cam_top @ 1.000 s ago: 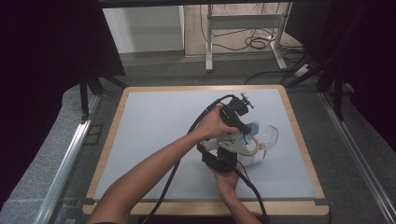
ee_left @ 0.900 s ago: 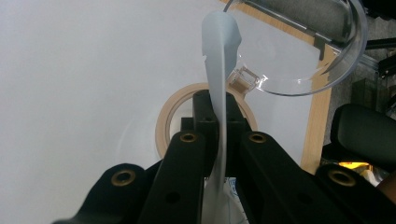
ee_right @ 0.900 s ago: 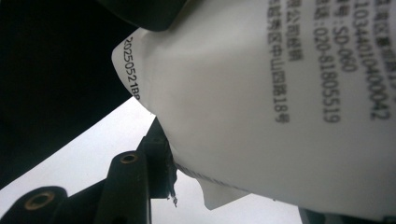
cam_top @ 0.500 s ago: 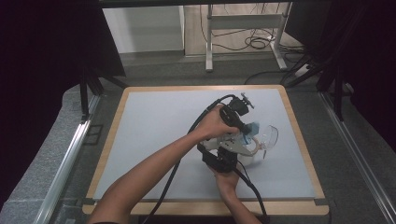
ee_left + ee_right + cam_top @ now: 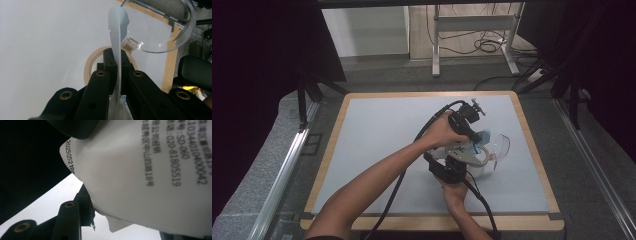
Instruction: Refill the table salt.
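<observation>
Left gripper (image 5: pixel 117 75): clenched on the pale blue-white printed plastic sachet (image 5: pixel 117 50) | sachet: held above the grey table mat (image 5: pixel 377 130), beside the clear round plastic bowl (image 5: pixel 160 27) | right gripper (image 5: pixel 86 202): sachet's torn edge is gripped.

A wood-edged grey table (image 5: pixel 377 130) stands amid black curtains (image 5: pixel 257 75), a metal frame (image 5: pixel 472 22) and seemingly cables (image 5: pixel 484 45) behind.

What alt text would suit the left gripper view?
The left hand-held gripper pinches a thin pale blue-white packet edge upright over a white table. A tape ring lies behind it, and a clear plastic bowl at upper right.
</observation>
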Available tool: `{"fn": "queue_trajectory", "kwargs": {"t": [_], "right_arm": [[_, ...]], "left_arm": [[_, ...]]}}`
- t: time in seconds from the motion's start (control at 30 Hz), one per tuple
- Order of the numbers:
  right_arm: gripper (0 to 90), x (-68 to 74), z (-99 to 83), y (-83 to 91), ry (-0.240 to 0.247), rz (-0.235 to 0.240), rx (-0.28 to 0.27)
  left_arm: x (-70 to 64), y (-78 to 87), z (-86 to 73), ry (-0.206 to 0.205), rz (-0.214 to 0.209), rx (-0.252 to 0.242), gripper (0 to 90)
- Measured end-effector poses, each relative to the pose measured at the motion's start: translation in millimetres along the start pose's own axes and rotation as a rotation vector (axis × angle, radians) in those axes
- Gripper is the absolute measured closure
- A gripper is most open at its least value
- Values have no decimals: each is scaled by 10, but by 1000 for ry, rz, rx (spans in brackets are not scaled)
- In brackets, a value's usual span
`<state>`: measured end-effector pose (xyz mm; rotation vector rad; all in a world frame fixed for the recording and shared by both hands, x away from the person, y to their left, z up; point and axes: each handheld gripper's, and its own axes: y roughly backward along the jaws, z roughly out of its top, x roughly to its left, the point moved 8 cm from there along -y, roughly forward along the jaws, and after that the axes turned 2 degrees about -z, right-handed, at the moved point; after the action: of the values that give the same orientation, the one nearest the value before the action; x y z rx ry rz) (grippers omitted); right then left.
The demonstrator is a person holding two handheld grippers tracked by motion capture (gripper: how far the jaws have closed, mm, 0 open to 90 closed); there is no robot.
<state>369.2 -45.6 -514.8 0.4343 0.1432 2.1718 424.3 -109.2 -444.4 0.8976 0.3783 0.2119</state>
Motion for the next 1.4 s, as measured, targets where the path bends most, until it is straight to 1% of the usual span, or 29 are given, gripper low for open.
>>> {"fn": "queue_trajectory", "kwargs": {"t": [0.27,0.43,0.63,0.8,1.17,1.4], "right_arm": [[538,6,12,-23,-19,-2,-10],[542,9,31,-36,-25,-2,-17],[542,10,71,-39,-25,-9,-28],[542,5,76,-42,-26,-9,-29],[543,2,82,-43,-35,-10,-31],[543,7,91,-44,-31,-11,-32]], "left_arm": [[9,0,3,3,5,2,898],[16,13,10,7,9,-6,898],[2,36,32,5,9,-13,897],[3,30,27,2,10,-7,897],[1,29,32,5,5,-11,897],[-1,35,33,7,2,-16,897]]}}
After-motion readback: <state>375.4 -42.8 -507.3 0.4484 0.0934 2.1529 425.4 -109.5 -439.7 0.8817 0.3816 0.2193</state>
